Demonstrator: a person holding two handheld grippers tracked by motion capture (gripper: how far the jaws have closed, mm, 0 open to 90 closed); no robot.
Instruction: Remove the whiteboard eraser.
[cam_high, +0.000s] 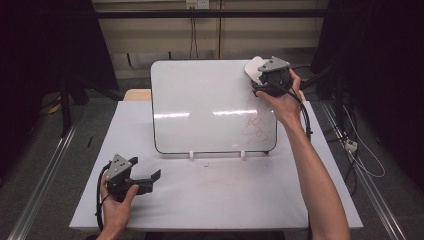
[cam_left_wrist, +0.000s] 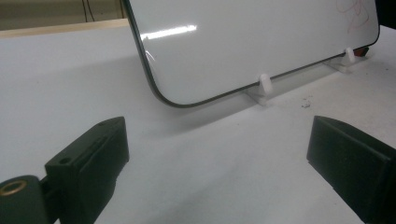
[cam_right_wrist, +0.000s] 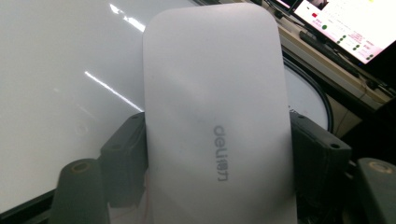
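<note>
A whiteboard leans back on two small white feet on the white table. A red scribble marks its lower right part. At the board's top right corner my right gripper is shut on a white eraser. In the right gripper view the eraser, with grey lettering, sits between both black jaws of that gripper, against the board. My left gripper rests on the table at the front left, open and holding nothing. Its jaws face the board's lower edge.
Cables lie on the floor right of the table, and metal rails run along both sides. A lit screen stands behind the board. The table surface between the board and the front edge is bare.
</note>
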